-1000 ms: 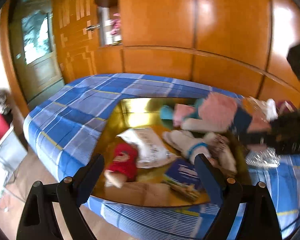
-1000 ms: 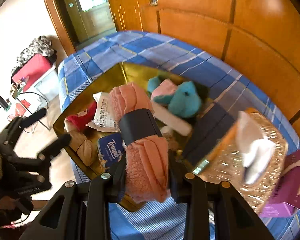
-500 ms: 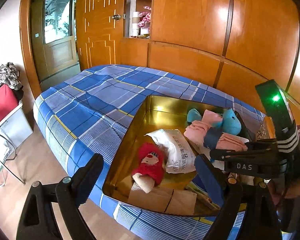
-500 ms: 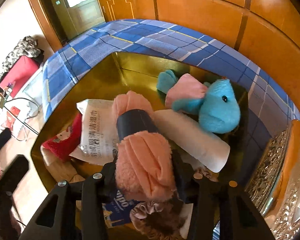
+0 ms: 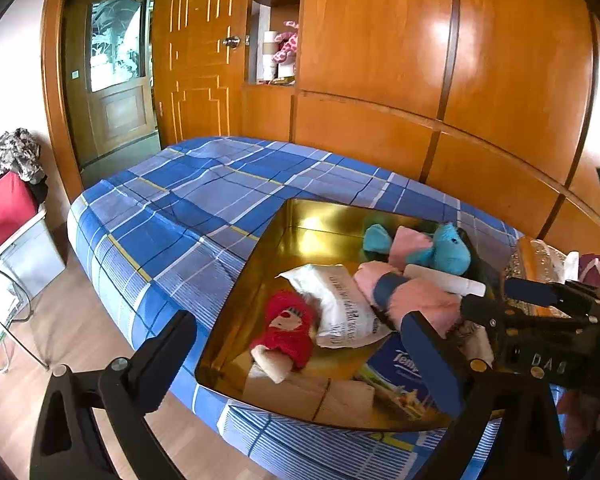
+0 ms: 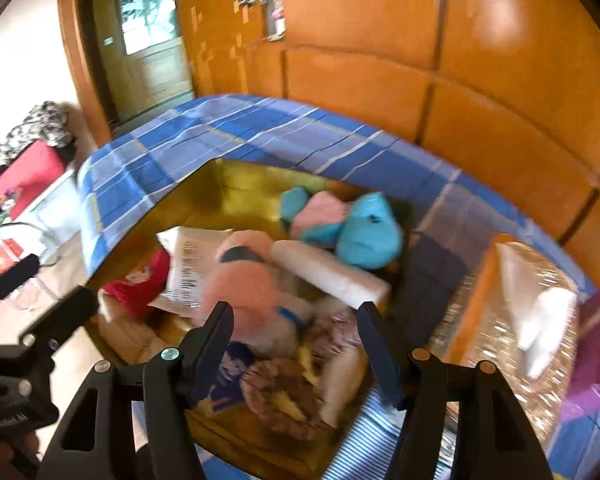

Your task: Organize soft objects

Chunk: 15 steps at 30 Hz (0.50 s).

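The right gripper (image 6: 296, 316) has just been opening its jaws; they stand apart with the near end of one rolled pink towel (image 6: 242, 280) between them, and its pads no longer press on it. The towel, wrapped by a dark band, lies in the gold tray (image 5: 236, 320), its far end resting on one white printed packet (image 5: 340, 304). The left gripper (image 5: 296, 344) has also just widened; its jaws are fully spread and nothing is between them, as it hangs over the near left corner of the tray.

In the tray, counted: one red plush doll (image 5: 286, 332) at the near left, one teal and pink plush toy (image 5: 424, 246) at the far right, one white roll (image 5: 444, 280) lying just beside the towel, one blue tissue pack (image 5: 400, 364) near the right gripper, and one brown flat parcel tied with a cord (image 5: 312, 392) along the near rim. In the right wrist view a brownish ruffled cloth (image 6: 284, 396) lies below the right gripper's jaws; the blur hides what it is.

The tray sits on a bed under one blue checked sheet (image 5: 180, 208). Right of the tray stands one glittering box (image 6: 496, 336) with white tissue sticking up. Behind the bed runs a wall of wooden panels (image 5: 420, 80).
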Each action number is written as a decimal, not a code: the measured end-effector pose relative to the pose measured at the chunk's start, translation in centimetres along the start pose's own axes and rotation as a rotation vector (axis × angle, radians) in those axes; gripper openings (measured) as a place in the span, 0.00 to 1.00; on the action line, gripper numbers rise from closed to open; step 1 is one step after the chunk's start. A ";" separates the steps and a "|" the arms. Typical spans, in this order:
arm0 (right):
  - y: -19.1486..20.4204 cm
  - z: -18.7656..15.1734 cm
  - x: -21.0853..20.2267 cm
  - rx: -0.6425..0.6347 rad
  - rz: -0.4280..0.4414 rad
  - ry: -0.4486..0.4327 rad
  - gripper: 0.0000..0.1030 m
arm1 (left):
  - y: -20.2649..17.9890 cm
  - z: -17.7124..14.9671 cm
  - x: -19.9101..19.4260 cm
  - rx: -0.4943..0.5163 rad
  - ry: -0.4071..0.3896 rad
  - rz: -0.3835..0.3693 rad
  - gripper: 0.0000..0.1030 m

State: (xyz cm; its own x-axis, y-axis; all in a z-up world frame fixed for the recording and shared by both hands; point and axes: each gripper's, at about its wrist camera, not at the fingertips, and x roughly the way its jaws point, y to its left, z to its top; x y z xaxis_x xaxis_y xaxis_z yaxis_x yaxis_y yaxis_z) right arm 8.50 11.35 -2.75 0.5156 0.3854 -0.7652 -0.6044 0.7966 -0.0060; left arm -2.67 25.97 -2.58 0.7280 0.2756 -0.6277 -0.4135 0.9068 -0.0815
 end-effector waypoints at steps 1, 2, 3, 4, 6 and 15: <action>-0.1 -0.3 -0.5 0.006 -0.026 -0.015 0.63 | -0.3 0.0 -0.2 0.006 -0.005 -0.005 1.00; -0.3 -0.8 -1.1 0.020 -0.059 -0.036 0.63 | -0.6 0.0 -0.5 0.012 -0.010 -0.011 1.00; -0.5 -1.0 -1.5 0.029 -0.072 -0.049 0.63 | -0.8 0.0 -0.7 0.015 -0.014 -0.015 1.00; -0.8 -1.3 -2.0 0.042 -0.090 -0.067 0.63 | -1.2 -0.1 -0.9 0.019 -0.019 -0.022 1.00; -1.3 -2.0 -3.1 0.070 -0.134 -0.101 0.63 | -1.9 -0.2 -1.3 0.033 -0.025 -0.032 1.00; -3.8 -4.9 -5.9 0.180 -0.253 -0.173 0.63 | -5.3 -1.5 -2.5 0.103 -0.032 -0.048 1.00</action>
State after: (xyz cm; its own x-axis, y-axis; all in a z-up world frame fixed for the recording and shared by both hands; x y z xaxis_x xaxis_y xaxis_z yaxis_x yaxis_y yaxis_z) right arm 4.79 3.73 -1.33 0.7399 0.2259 -0.6337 -0.3352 0.9405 -0.0562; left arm -3.05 19.97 -1.75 0.7637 0.2396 -0.5995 -0.3203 0.9469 -0.0295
